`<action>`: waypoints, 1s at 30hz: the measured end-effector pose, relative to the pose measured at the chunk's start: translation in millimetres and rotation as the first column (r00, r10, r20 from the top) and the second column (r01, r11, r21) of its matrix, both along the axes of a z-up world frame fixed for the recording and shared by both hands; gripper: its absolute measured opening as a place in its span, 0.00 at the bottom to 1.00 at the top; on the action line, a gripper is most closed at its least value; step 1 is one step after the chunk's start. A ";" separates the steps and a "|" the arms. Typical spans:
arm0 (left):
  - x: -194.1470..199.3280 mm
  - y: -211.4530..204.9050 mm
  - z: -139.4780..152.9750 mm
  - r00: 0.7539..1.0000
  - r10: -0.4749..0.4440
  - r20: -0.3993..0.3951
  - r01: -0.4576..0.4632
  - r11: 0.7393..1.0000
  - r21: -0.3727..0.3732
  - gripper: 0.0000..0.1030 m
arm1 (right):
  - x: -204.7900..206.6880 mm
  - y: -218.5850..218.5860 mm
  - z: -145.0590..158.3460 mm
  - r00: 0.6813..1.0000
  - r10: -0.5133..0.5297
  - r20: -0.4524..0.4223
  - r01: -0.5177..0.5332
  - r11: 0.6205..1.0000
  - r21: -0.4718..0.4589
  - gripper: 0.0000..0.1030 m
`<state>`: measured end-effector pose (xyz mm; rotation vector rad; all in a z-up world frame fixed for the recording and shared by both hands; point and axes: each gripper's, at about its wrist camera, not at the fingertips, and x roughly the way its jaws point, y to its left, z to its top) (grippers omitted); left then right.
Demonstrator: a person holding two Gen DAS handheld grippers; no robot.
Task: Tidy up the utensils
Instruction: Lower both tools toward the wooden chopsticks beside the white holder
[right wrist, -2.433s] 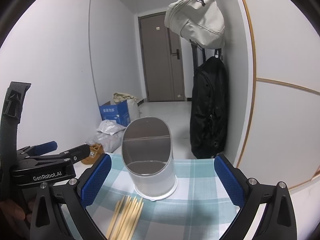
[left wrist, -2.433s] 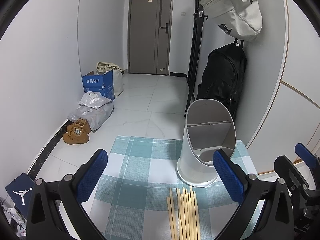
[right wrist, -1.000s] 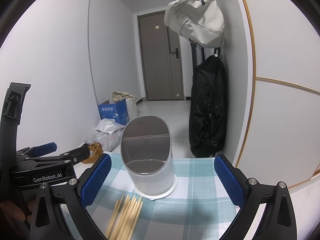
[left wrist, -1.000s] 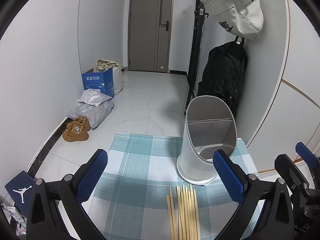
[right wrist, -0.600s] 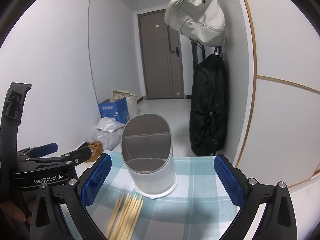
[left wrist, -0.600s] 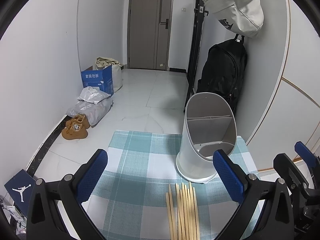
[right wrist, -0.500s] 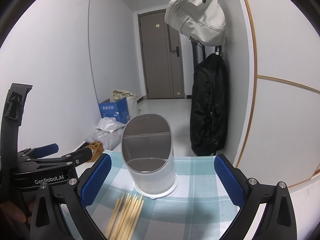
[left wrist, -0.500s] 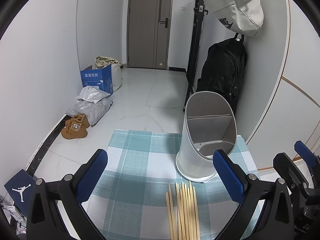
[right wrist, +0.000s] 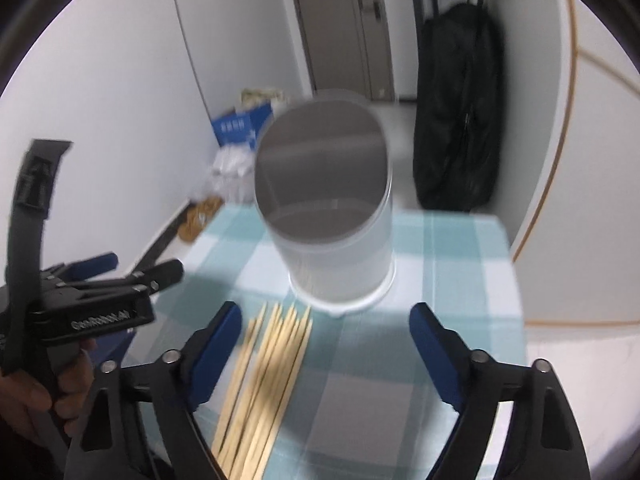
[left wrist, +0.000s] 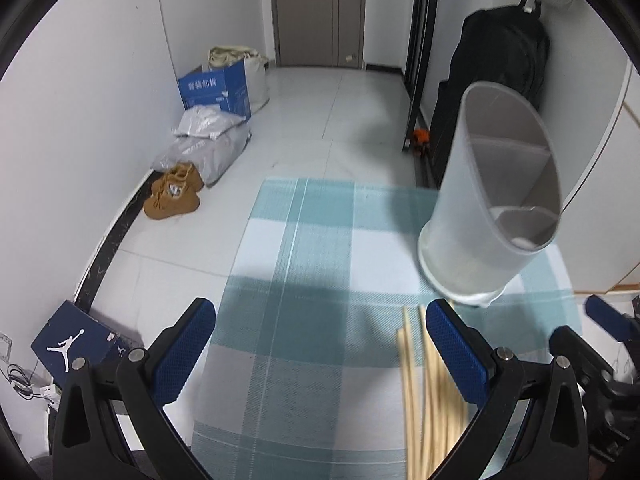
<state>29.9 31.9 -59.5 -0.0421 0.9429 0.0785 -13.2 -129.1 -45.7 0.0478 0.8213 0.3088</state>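
One bundle of pale wooden chopsticks (right wrist: 266,376) lies on the teal-and-white checked tablecloth (left wrist: 304,280); roughly eight sticks show, but blur keeps the count uncertain. Their tips point toward, and stop just short of, the base of one white oval plastic utensil holder (right wrist: 340,248), which stands upright on the cloth. Inside the holder, partitions split it into compartments; no utensils are visible in the parts that show.

The left gripper (left wrist: 320,344) hovers over the cloth with its two blue-padded fingers spread wide, nothing between them, the chopsticks (left wrist: 428,392) partly behind its right finger. The right gripper (right wrist: 324,348) is likewise spread and holds nothing, with the bundle just inside its left finger.

Beyond the table is a white-tiled hallway floor (left wrist: 320,112) with one blue cardboard box (left wrist: 216,88), grey plastic parcels (left wrist: 208,144), a pair of tan shoes (left wrist: 174,192), a black backpack (right wrist: 456,112) hanging on the wall, and a grey door (left wrist: 318,12).
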 end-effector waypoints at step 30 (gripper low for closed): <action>13.1 37.6 -25.1 0.981 0.077 -0.176 -0.092 0.992 -0.082 0.99 | 39.1 40.2 -80.2 0.964 0.023 -0.266 -0.085 0.971 -0.222 0.14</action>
